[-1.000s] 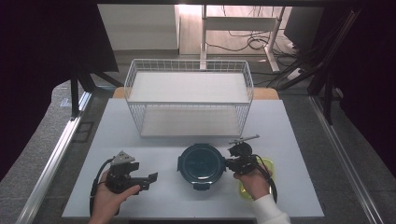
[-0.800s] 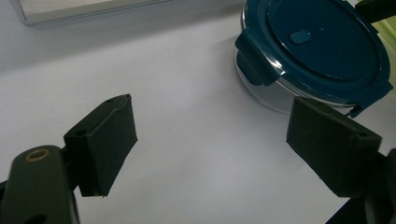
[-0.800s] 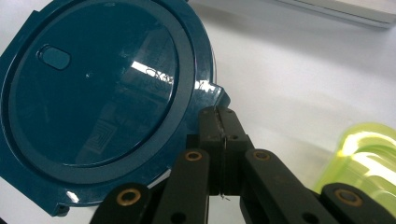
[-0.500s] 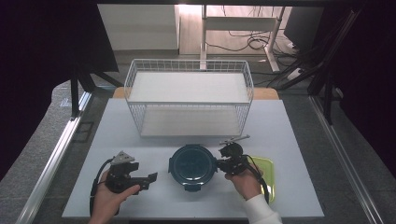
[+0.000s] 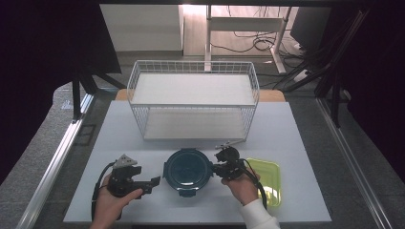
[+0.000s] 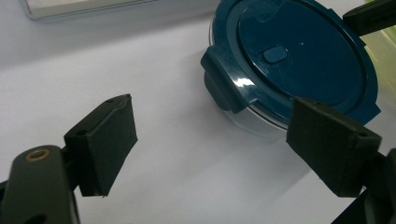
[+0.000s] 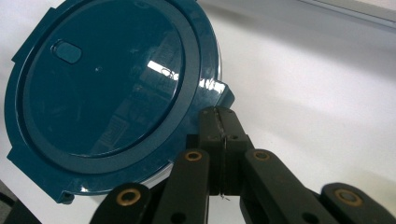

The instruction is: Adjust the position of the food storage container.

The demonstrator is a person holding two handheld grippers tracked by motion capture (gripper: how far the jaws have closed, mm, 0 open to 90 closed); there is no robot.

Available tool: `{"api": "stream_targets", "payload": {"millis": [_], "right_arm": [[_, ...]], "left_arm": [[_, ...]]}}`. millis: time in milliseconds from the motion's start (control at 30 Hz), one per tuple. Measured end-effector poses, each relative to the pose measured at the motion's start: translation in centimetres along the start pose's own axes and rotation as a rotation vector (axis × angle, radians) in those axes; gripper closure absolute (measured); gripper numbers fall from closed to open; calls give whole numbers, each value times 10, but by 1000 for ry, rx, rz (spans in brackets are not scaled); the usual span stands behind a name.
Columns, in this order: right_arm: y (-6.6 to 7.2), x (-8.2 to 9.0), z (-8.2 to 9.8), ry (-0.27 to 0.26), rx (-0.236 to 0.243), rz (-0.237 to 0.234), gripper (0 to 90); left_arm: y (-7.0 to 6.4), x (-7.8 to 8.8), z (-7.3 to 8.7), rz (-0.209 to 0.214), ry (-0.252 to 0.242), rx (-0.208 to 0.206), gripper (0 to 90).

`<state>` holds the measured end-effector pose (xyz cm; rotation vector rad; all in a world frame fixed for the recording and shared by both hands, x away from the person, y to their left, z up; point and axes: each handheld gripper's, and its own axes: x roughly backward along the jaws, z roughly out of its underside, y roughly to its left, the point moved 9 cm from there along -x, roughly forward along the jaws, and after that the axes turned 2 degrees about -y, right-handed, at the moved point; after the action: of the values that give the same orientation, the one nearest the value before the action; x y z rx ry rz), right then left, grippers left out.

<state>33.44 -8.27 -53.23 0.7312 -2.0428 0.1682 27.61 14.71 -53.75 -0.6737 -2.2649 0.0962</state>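
A round clear container with a dark blue clip-on lid (image 5: pixel 187 168) (image 6: pixel 299 60) (image 7: pixel 107 88) sits on the white table near its front edge. My right gripper (image 5: pixel 213 169) (image 7: pixel 219 116) is shut, and its closed tips rest against the lid's right-hand tab. My left gripper (image 5: pixel 155 181) (image 6: pixel 210 140) stands open just left of the container. It is apart from the container and has nothing between its jaws. The right gripper's jaw tip (image 6: pixel 369 16) shows on the container's far side in the left gripper view.
A white wire basket (image 5: pixel 193 102) with two shelves stands behind the container at mid-table. A shallow yellow-green tray (image 5: pixel 267 179) lies right of the right hand. Bare table (image 5: pixel 310 143) spreads to either side.
The container has slid left across the table with the shut right gripper against its right side. The left gripper has stayed in place, so the gap to the container has narrowed.
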Motion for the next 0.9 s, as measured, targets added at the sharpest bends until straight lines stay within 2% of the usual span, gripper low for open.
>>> {"api": "stream_targets", "payload": {"millis": [200,367,467,600,667,767,800,833,867,900], "right_arm": [[8,-4,-2,-8,4,-21,896],[12,-6,-3,-13,19,-12,897],[13,-7,-4,-15,20,-16,896],[11,-5,-2,-35,-21,-65,893],[5,-3,-1,-66,-40,-43,892],[0,3,0,-115,-79,-50,888],[0,5,0,-131,-88,-62,861],[1,8,0,-146,-95,-81,796],[3,11,0,-165,-101,-92,630],[3,11,0,-165,-101,-92,630]], "left_arm": [[1,0,0,-5,1,10,151],[2,0,0,-5,3,10,152],[-1,1,0,30,-1,22,152],[3,5,-1,20,-13,25,152],[6,7,-2,15,-18,33,152],[8,9,-2,14,-24,42,152],[9,9,-2,12,-25,47,152],[9,9,-3,12,-27,46,152],[9,10,-3,13,-27,46,152],[8,10,-3,19,-28,51,152]]}}
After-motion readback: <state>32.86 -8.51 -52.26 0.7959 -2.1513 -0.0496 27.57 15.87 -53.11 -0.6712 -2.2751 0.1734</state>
